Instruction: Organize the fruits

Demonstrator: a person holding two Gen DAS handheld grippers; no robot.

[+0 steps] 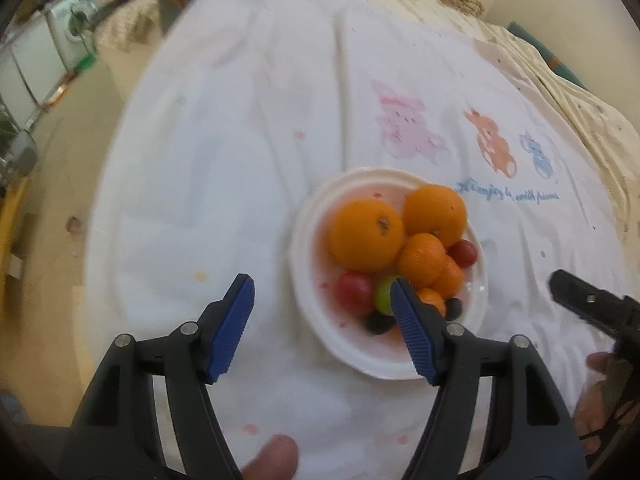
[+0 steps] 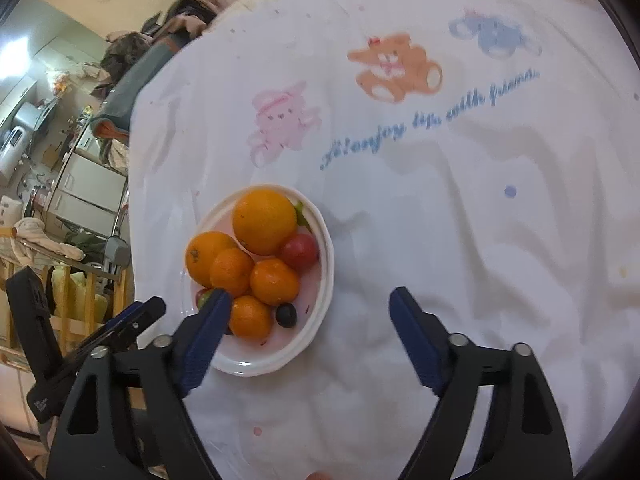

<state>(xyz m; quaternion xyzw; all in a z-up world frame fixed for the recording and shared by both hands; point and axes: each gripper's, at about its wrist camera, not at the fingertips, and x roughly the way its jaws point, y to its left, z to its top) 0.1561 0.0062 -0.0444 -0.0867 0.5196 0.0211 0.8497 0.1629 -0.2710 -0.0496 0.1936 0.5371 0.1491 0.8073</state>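
Note:
A white plate (image 1: 308, 280) sits on a white cloth and holds two large oranges (image 1: 366, 234), several small tangerines (image 1: 420, 258), red tomatoes (image 1: 354, 294), a green grape (image 1: 384, 294) and dark grapes (image 1: 378, 322). My left gripper (image 1: 322, 292) is open and empty, its right finger over the plate's near side. In the right wrist view the plate (image 2: 326, 276) lies left of centre with the oranges (image 2: 264, 220). My right gripper (image 2: 308, 300) is open and empty, its left finger over the plate's near left edge.
The white cloth (image 2: 460, 220) has printed bears and blue lettering and covers a table. The right gripper's black body (image 1: 592, 308) shows at the right of the left wrist view. Cluttered furniture and a washing machine (image 1: 72, 24) stand to the left, off the table.

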